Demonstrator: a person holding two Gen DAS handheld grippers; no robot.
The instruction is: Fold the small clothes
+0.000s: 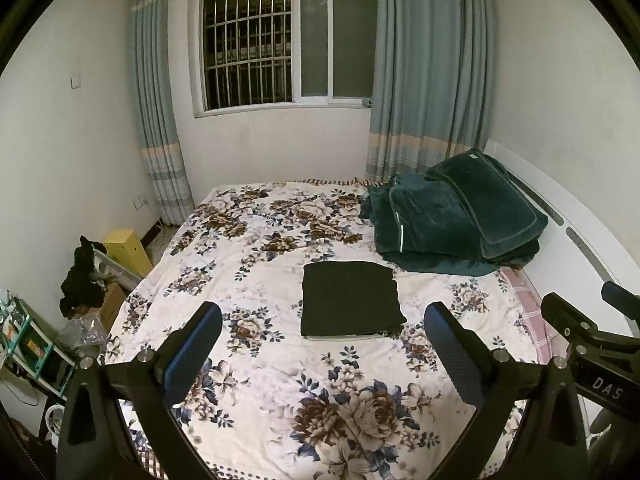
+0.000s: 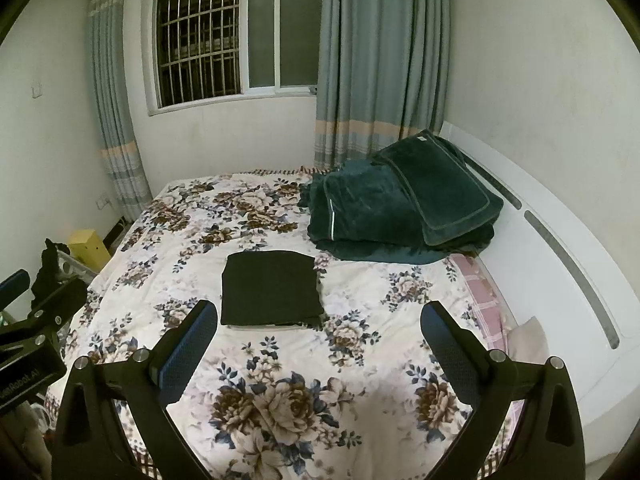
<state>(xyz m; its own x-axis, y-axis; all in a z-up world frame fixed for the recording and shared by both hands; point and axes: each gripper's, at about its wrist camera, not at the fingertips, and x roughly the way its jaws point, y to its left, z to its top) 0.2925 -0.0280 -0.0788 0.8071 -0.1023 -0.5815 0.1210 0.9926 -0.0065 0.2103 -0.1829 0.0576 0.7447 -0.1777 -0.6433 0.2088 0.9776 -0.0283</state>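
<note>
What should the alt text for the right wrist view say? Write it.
A dark folded garment lies flat on a floral bedspread, beyond the open, empty right gripper. Dark green blankets are piled near the white headboard; a barred window is behind.

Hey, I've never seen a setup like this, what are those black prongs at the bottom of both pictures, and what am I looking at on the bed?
Those prongs are the two fingers of handheld grippers; a person carries one in each hand, each with a wide-angle camera looking forward along its fingers. One picture comes from the left gripper, the other from the right gripper. Both are open, holding nothing, and hang above a bed with a floral bedspread. On it lies a dark garment, already folded into a neat rectangle. Behind it, toward the white headboard, sits a pile of dark green bedding. A barred window with blue-grey curtains fills the far wall.
</note>
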